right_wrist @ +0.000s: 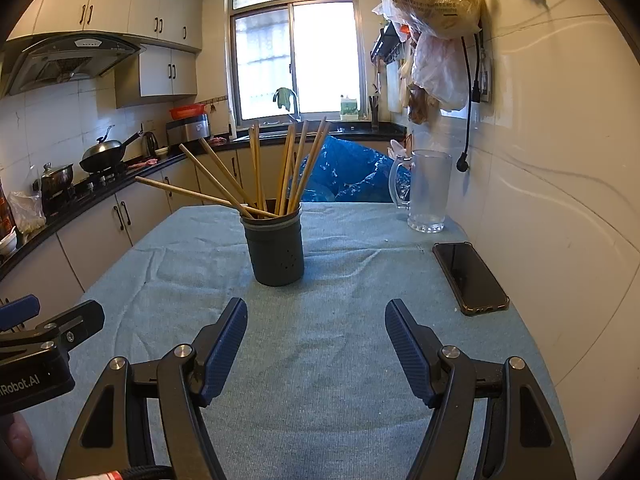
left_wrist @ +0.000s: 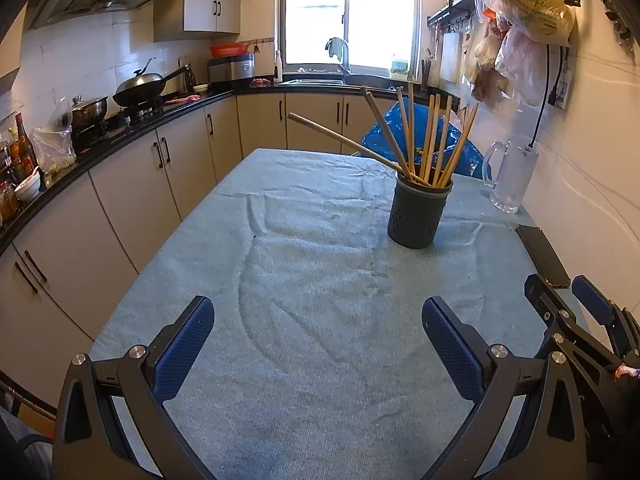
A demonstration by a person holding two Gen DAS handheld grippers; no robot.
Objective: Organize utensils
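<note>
Left gripper (left_wrist: 318,320) spread wide, nothing between its pads, low over the blue-grey tablecloth (left_wrist: 304,288). Right gripper (right_wrist: 316,322) likewise agape and empty, just beside it. Ahead, mid-table: dark perforated utensil holder (right_wrist: 277,252) standing upright, wooden chopsticks (right_wrist: 256,172) fanned inside. Black smartphone (right_wrist: 470,278) lies right of holder; glass mug (right_wrist: 428,192) behind, near the wall.

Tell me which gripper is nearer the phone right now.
Right. The right gripper hangs open just left of the phone, its fingertip level with the phone's near end. The left gripper, also open, sits farther left, beyond the right one.
</note>
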